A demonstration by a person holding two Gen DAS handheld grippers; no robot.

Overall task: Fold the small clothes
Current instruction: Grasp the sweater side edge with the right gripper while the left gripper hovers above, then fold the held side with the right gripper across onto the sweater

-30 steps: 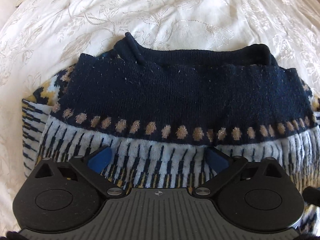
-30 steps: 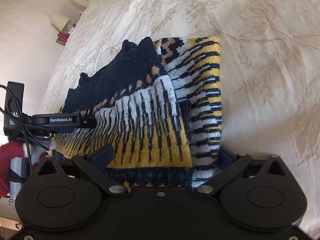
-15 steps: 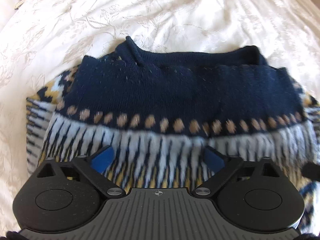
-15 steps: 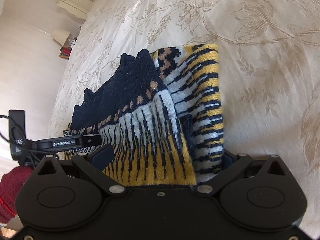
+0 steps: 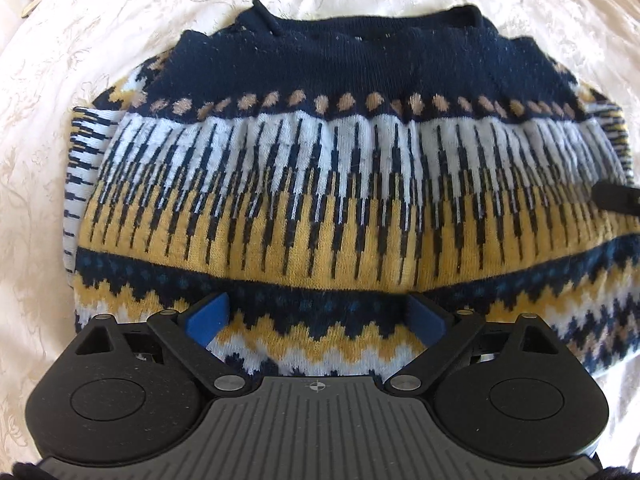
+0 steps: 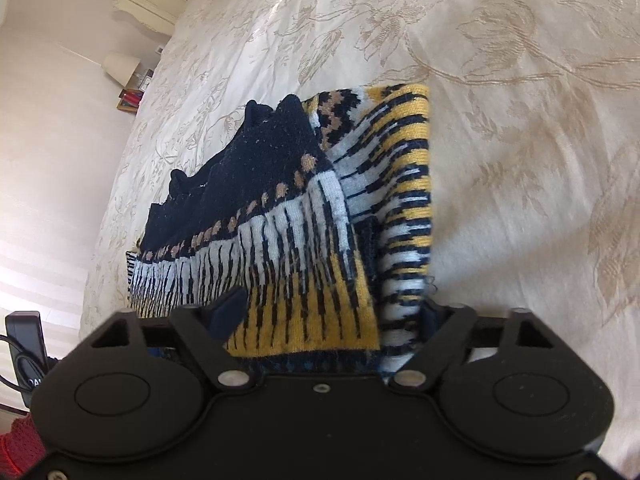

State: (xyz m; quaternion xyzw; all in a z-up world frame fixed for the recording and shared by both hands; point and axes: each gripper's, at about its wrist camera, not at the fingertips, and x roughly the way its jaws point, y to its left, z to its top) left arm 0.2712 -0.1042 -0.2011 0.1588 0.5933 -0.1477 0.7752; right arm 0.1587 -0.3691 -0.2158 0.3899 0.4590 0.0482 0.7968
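A knitted sweater [image 5: 320,184] in navy, white and yellow bands lies folded on a cream floral bedspread [image 5: 120,20]. My left gripper [image 5: 316,320] hovers over the zigzag hem with its blue pads [image 5: 208,320] wide apart and nothing pressed between them. In the right wrist view the same sweater [image 6: 300,240] runs away to the left. My right gripper [image 6: 330,314] straddles its near corner and its jaws are closing, with the yellow-striped fabric and the folded sleeve edge between them. One right fingertip [image 5: 616,202] shows at the sweater's right side.
The bedspread [image 6: 520,160] stretches far around the sweater. A headboard [image 6: 148,0], a lamp [image 6: 120,66] and books [image 6: 130,100] stand beyond the bed's left side. A black box with cables [image 6: 24,344] and a red knitted sleeve [image 6: 16,444] sit at the lower left.
My left gripper drew back toward the hem, so the yellow and zigzag bands now show, and it left the right wrist view. The right jaws narrowed around the sweater's corner.
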